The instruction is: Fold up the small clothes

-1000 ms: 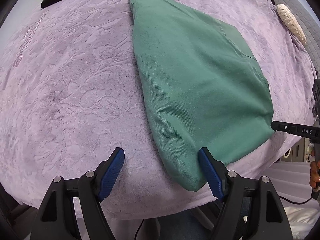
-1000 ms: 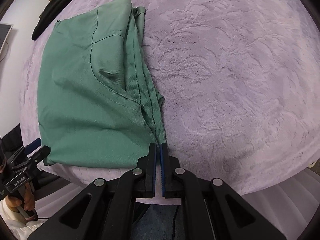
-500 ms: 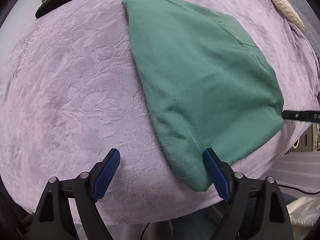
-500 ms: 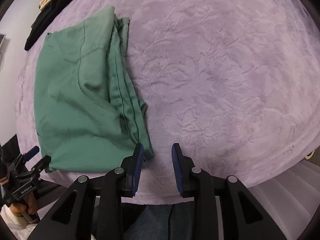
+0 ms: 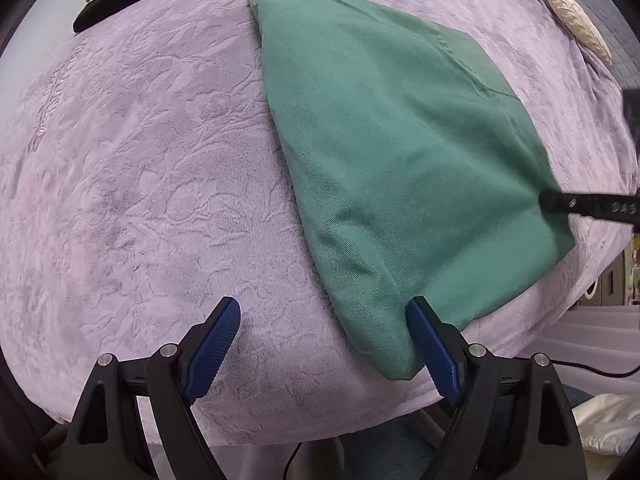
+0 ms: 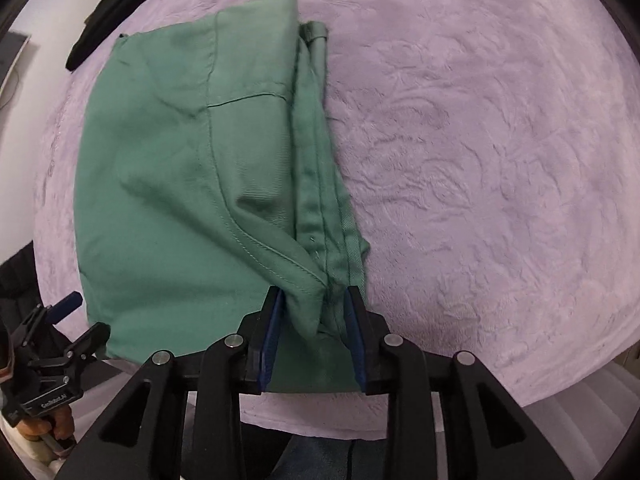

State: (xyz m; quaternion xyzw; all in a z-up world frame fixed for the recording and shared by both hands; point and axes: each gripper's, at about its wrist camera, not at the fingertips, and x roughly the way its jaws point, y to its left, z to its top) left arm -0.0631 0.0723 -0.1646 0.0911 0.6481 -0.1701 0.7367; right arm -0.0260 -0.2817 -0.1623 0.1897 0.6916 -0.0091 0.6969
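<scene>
Low centre of the right wrist view: right gripper (image 6: 314,316), blue pads apart, straddling the near hemmed corner of the green garment (image 6: 192,184) but not yet pinching it. Low in the left wrist view: left gripper (image 5: 324,344), spread wide, right pad touching the garment's near rounded corner, left pad over bare blanket (image 5: 132,200).

Likely risks: closing on the top layer only, so the stacked hems slide apart and the fold opens; snagging plush pile along with cloth on the left; uneven lifting between the two corners, skewing the edge. Causes: several loose layers bunched at the right corner, and a soft, yielding surface beneath.

Mid-frame: garment in matte woven twill, already doubled, with stitched seams, a curved pocket line and a thick hem band along its right edge; a smooth tapering wedge seen from the left. Beneath: lilac plush, embossed with floral swirls.

Far, upper left of both views: dark clothing (image 6: 108,12). Upper right of the left view: a cream ribbed item (image 5: 576,20).
</scene>
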